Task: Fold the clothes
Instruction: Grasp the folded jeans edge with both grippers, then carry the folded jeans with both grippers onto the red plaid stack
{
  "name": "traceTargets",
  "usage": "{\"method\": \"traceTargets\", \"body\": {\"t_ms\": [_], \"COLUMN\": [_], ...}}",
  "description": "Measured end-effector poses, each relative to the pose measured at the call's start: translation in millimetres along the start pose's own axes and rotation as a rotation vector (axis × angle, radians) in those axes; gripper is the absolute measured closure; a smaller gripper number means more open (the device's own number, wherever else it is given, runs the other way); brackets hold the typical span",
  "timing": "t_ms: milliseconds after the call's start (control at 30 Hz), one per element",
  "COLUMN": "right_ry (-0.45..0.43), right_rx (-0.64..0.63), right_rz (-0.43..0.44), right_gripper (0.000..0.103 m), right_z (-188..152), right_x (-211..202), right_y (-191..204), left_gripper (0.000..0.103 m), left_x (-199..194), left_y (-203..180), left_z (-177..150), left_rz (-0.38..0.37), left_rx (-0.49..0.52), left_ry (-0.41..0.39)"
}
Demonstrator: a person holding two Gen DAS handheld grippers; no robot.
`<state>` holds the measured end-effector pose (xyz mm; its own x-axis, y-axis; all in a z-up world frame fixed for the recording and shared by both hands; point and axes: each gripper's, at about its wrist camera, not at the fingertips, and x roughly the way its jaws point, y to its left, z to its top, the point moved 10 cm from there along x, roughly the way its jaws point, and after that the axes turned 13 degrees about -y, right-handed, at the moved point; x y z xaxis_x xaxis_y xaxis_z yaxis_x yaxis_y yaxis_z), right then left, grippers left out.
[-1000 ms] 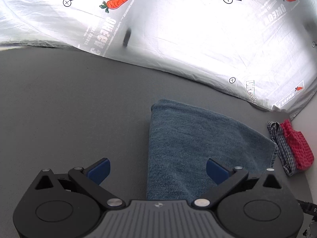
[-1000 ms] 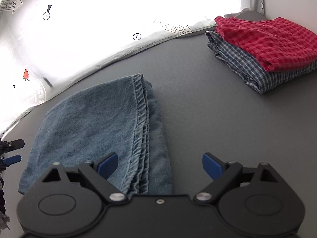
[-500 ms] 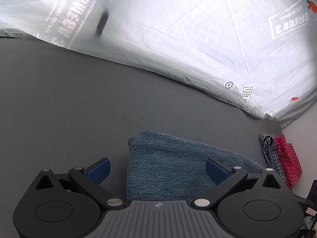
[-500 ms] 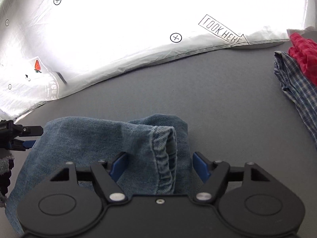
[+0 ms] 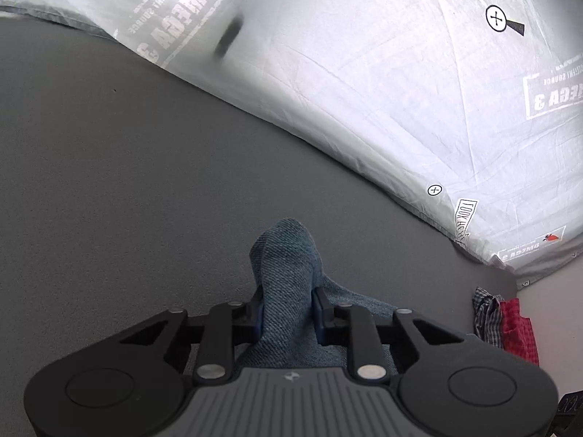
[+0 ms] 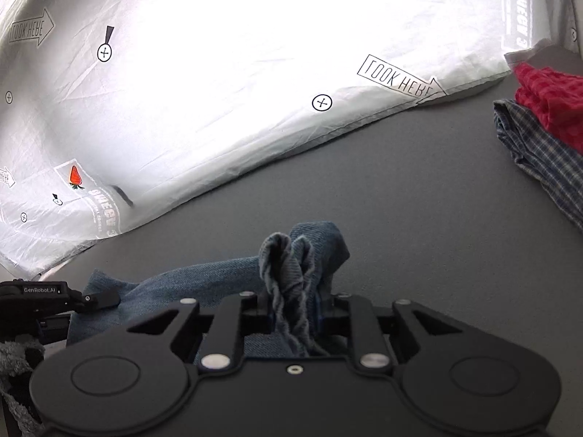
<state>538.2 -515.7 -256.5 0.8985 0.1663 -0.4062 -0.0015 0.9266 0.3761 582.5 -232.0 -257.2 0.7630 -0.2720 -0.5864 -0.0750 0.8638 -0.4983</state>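
A folded blue denim garment (image 5: 291, 273) lies on the grey table (image 5: 127, 182). My left gripper (image 5: 287, 309) is shut on its folded edge, and the cloth bunches up between the fingers. My right gripper (image 6: 295, 309) is shut on the other end of the denim garment (image 6: 306, 251), at the stitched hem, which puckers upward. The left gripper's body shows at the left edge of the right wrist view (image 6: 54, 298).
A folded red checked shirt (image 6: 546, 98) lies on a blue plaid shirt (image 6: 539, 153) at the table's right. The stack also shows in the left wrist view (image 5: 506, 324). A white printed sheet (image 6: 255, 73) rises behind the table.
Both grippers were open over the flat denim a second ago. They moved down onto its two ends and closed, and the cloth now bunches in each.
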Motion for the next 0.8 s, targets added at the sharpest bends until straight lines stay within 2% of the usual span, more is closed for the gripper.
{"method": "traceTargets", "body": {"t_ms": [133, 233, 367, 467, 567, 700, 800], "right_ry": [-0.131, -0.211, -0.312, -0.387, -0.453, -0.555, -0.605], "right_rx": [-0.011, -0.054, -0.059, -0.061, -0.067, -0.170, -0.177], "right_rz": [-0.028, -0.034, -0.076, -0.124, -0.190, -0.302, -0.355], "right_gripper": [0.085, 0.085, 0.085, 0.085, 0.085, 0.085, 0.085], "right_z": [21.5, 37.1, 56.2, 72.9, 92.3, 122.7, 142.7], "right_x": [-57.8, -106.9, -167.9, -205.4, -239.9, -292.5, -327.6], "right_y": [22.1, 37.7, 51.1, 53.5, 47.6, 40.1, 17.9], "left_gripper": [0.084, 0.084, 0.084, 0.084, 0.085, 0.085, 0.085], "left_x": [-43.8, -81.8, -134.2, -164.3, -188.6, -224.2, -244.2], "left_y": [-27.9, -42.7, -62.9, -87.3, -113.0, -160.5, -198.1], "left_z": [7.1, 12.7, 19.4, 20.6, 19.9, 8.6, -6.3], "left_rz": [0.016, -0.027, -0.119, -0.201, -0.290, -0.386, -0.432], "left_rx": [0.045, 0.034, 0.054, 0.108, 0.129, 0.185, 0.166], "left_ry": [-0.102, -0.150, -0.210, -0.254, -0.265, -0.288, -0.290]}}
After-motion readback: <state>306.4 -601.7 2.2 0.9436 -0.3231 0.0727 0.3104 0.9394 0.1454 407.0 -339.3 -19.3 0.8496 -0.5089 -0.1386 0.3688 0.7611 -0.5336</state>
